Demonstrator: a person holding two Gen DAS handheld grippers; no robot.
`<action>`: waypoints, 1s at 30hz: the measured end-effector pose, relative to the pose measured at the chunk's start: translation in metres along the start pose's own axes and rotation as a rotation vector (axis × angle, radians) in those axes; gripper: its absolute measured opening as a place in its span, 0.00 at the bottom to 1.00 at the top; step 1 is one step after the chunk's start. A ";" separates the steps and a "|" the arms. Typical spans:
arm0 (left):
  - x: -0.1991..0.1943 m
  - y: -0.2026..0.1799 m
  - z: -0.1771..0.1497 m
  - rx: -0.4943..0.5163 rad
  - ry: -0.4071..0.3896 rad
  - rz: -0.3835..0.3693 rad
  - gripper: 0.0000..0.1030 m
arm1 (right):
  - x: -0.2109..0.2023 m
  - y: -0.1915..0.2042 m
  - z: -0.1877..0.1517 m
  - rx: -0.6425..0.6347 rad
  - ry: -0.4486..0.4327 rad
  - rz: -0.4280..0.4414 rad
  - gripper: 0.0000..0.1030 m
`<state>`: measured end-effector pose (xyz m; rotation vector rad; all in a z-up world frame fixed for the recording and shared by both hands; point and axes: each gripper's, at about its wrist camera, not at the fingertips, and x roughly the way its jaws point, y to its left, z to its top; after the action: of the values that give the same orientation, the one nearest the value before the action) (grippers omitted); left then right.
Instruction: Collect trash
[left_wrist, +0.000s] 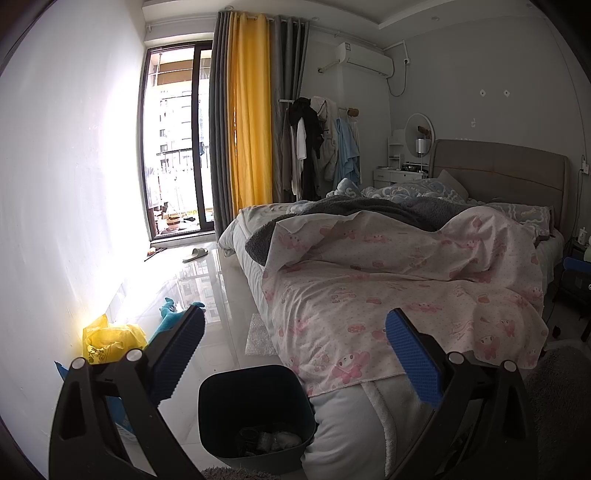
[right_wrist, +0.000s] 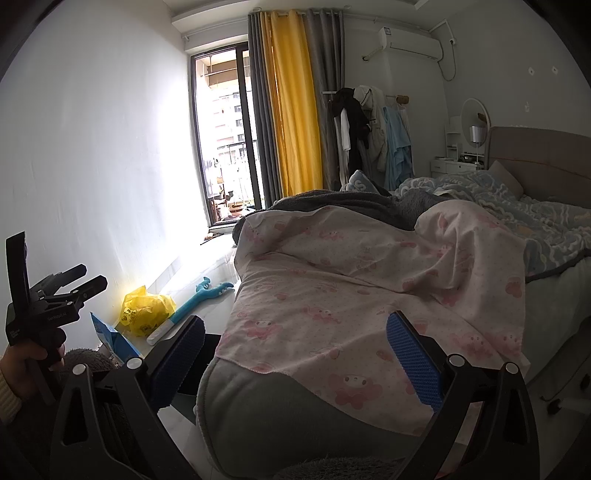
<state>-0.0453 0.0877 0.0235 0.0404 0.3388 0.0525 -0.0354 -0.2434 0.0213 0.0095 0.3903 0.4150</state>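
A dark bin (left_wrist: 255, 410) stands on the floor by the bed's foot corner, with some trash at its bottom (left_wrist: 273, 439). My left gripper (left_wrist: 295, 354) is open and empty, held above and just in front of the bin. A yellow plastic bag (left_wrist: 110, 338) lies on the floor by the wall; it also shows in the right wrist view (right_wrist: 146, 310). A piece of bubble wrap (left_wrist: 258, 334) lies on the floor beside the bed. My right gripper (right_wrist: 295, 358) is open and empty over the foot of the bed. The left gripper also shows in the right wrist view (right_wrist: 83, 280).
The bed (left_wrist: 388, 295) with a pink-patterned cover fills the right. A teal plush toy (right_wrist: 201, 295) and a blue packet (right_wrist: 114, 339) lie on the floor by the wall. A slipper (left_wrist: 195, 254) lies near the balcony door (left_wrist: 177, 147). A grey rug (left_wrist: 561, 406) lies at the lower right.
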 end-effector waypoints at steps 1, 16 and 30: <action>0.000 0.000 0.000 0.000 0.000 0.000 0.97 | 0.000 -0.001 0.000 -0.001 0.001 0.000 0.97; 0.000 0.000 0.000 0.001 0.000 0.000 0.97 | 0.000 0.000 -0.001 -0.002 0.002 -0.002 0.97; 0.000 0.000 0.000 0.000 0.000 0.001 0.97 | 0.000 0.002 -0.001 0.003 0.001 -0.004 0.97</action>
<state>-0.0453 0.0876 0.0240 0.0405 0.3386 0.0531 -0.0367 -0.2422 0.0205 0.0114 0.3919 0.4105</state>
